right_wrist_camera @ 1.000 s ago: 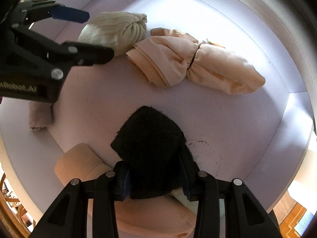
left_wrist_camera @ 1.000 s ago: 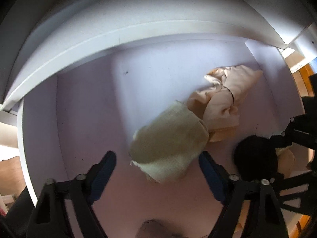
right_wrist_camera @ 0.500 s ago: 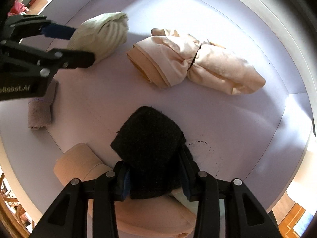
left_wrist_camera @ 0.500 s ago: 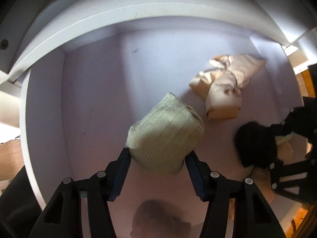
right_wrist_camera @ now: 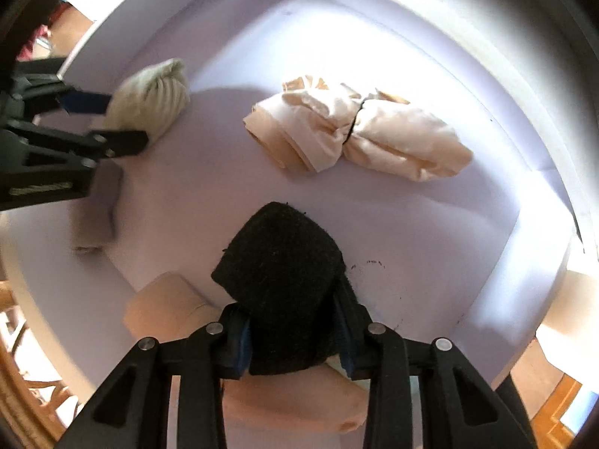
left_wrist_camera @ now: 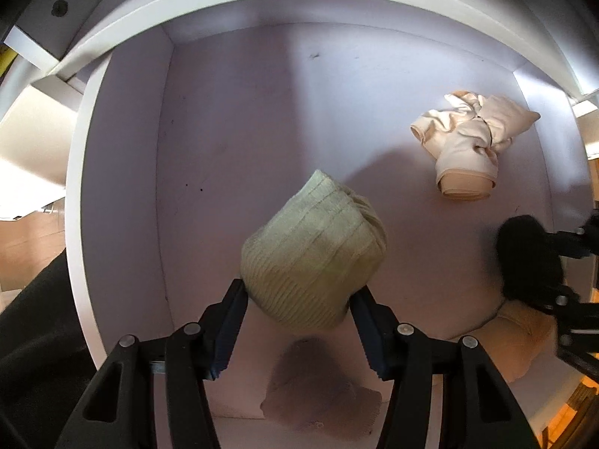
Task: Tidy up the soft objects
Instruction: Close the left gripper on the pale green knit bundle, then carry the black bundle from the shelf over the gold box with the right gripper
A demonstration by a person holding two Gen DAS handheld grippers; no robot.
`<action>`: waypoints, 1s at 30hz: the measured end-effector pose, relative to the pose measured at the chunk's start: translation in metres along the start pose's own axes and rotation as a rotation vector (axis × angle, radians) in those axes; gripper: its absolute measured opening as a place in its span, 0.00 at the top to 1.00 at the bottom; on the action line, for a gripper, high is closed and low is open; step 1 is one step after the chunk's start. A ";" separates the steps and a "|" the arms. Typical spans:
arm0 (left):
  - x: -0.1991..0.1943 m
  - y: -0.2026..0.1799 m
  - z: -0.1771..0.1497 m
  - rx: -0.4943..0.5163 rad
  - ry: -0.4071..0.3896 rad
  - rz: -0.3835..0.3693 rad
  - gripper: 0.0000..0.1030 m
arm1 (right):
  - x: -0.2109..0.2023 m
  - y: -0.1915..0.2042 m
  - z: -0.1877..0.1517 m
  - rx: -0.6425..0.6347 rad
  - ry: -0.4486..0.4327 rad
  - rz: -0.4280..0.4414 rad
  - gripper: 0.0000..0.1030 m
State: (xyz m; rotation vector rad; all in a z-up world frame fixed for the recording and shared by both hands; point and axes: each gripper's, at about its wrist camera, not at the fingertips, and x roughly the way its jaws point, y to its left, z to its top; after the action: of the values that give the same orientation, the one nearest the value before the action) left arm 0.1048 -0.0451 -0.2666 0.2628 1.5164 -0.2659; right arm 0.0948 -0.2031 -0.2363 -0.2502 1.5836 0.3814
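Left wrist view: the left tongs (left_wrist_camera: 297, 297) are clamped on a pale green ribbed knit bundle (left_wrist_camera: 312, 252), both blue-edged pads pressing its sides above the pale lilac drawer floor (left_wrist_camera: 232, 142). Ahead and to the right of the tongs lies a cream cloth bundle tied at its middle with a dark band (left_wrist_camera: 470, 149), well apart from the green one. Far right, the right tongs (left_wrist_camera: 561, 265) carry a black fuzzy roll (left_wrist_camera: 528, 258) over a beige roll (left_wrist_camera: 520, 340). Below the left tongs lies a brownish folded piece (left_wrist_camera: 318, 393), shadowed and hard to make out.

Right wrist view: the right tongs (right_wrist_camera: 290, 331) are closing, the black fuzzy roll squeezed between their pads. Beneath them lies the beige roll (right_wrist_camera: 161, 307). Ahead sits the cream tied bundle (right_wrist_camera: 355, 131). At upper left, the left tongs (right_wrist_camera: 112, 119) grip the green knit bundle (right_wrist_camera: 153, 99) near the drawer's white wall (right_wrist_camera: 112, 26).
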 end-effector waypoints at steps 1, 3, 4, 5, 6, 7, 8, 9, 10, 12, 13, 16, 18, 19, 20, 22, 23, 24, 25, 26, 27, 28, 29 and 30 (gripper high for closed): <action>0.002 0.000 -0.001 0.006 0.008 0.005 0.45 | -0.004 -0.001 -0.001 0.003 -0.004 0.004 0.66; 0.006 0.004 -0.004 0.010 0.019 0.009 0.46 | -0.010 -0.001 -0.003 -0.002 -0.006 0.009 0.66; 0.009 0.003 -0.004 0.009 0.029 0.008 0.47 | -0.015 0.000 -0.005 -0.007 -0.011 0.012 0.66; 0.010 0.004 -0.003 0.006 0.031 0.005 0.48 | -0.020 0.000 -0.006 -0.010 -0.015 0.020 0.66; 0.010 0.006 -0.003 -0.001 0.031 -0.001 0.48 | -0.023 0.001 -0.006 -0.011 -0.020 0.028 0.66; 0.014 0.001 0.000 -0.009 0.032 -0.007 0.48 | -0.030 0.001 -0.009 -0.008 -0.031 0.040 0.66; 0.013 0.005 -0.001 -0.016 0.030 -0.012 0.48 | -0.035 0.001 -0.010 -0.006 -0.041 0.049 0.66; 0.013 0.006 -0.001 -0.022 0.027 -0.017 0.48 | -0.043 0.000 -0.012 -0.002 -0.056 0.061 0.66; 0.012 0.008 -0.001 -0.027 0.023 -0.021 0.48 | -0.049 -0.001 -0.015 0.003 -0.069 0.070 0.66; 0.012 0.010 0.000 -0.034 0.018 -0.028 0.48 | -0.066 -0.007 -0.020 0.027 -0.103 0.098 0.66; 0.012 0.012 0.001 -0.037 0.015 -0.031 0.48 | -0.074 -0.011 -0.022 0.042 -0.122 0.112 0.66; 0.013 0.016 0.010 -0.051 0.010 -0.045 0.49 | -0.098 -0.021 -0.033 0.099 -0.187 0.160 0.67; 0.012 0.016 0.011 -0.069 0.007 -0.061 0.49 | -0.117 -0.030 -0.038 0.141 -0.227 0.201 0.66; 0.010 0.021 0.009 -0.080 0.004 -0.073 0.49 | -0.123 -0.030 -0.044 0.158 -0.242 0.222 0.66; 0.010 0.024 0.009 -0.089 0.001 -0.084 0.49 | -0.133 -0.030 -0.048 0.172 -0.260 0.247 0.66; 0.009 0.037 0.014 -0.120 -0.007 -0.111 0.48 | -0.150 -0.030 -0.054 0.186 -0.289 0.279 0.67; 0.009 0.040 0.014 -0.135 -0.011 -0.129 0.48 | -0.161 -0.030 -0.058 0.188 -0.307 0.288 0.67; 0.009 0.043 0.015 -0.148 -0.012 -0.142 0.45 | -0.172 -0.025 -0.060 0.187 -0.323 0.291 0.67; 0.009 0.045 0.015 -0.164 -0.013 -0.156 0.44 | -0.182 -0.025 -0.065 0.185 -0.340 0.296 0.67; 0.007 0.049 0.014 -0.171 -0.012 -0.169 0.43 | -0.195 -0.025 -0.067 0.182 -0.364 0.302 0.67; 0.007 0.051 0.015 -0.175 -0.011 -0.178 0.40 | -0.202 -0.025 -0.068 0.180 -0.381 0.306 0.67; 0.007 0.052 0.016 -0.173 -0.013 -0.174 0.40 | -0.212 -0.024 -0.067 0.180 -0.400 0.311 0.67; 0.007 0.053 0.017 -0.168 -0.016 -0.171 0.40 | -0.223 -0.024 -0.067 0.179 -0.422 0.316 0.67; 0.006 0.054 0.017 -0.167 -0.019 -0.169 0.40 | -0.234 -0.024 -0.066 0.174 -0.446 0.316 0.67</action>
State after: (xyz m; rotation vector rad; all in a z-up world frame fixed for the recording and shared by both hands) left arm 0.1395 0.0004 -0.2721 -0.0008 1.5339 -0.2734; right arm 0.0553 -0.2685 -0.0037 0.2125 1.2036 0.5014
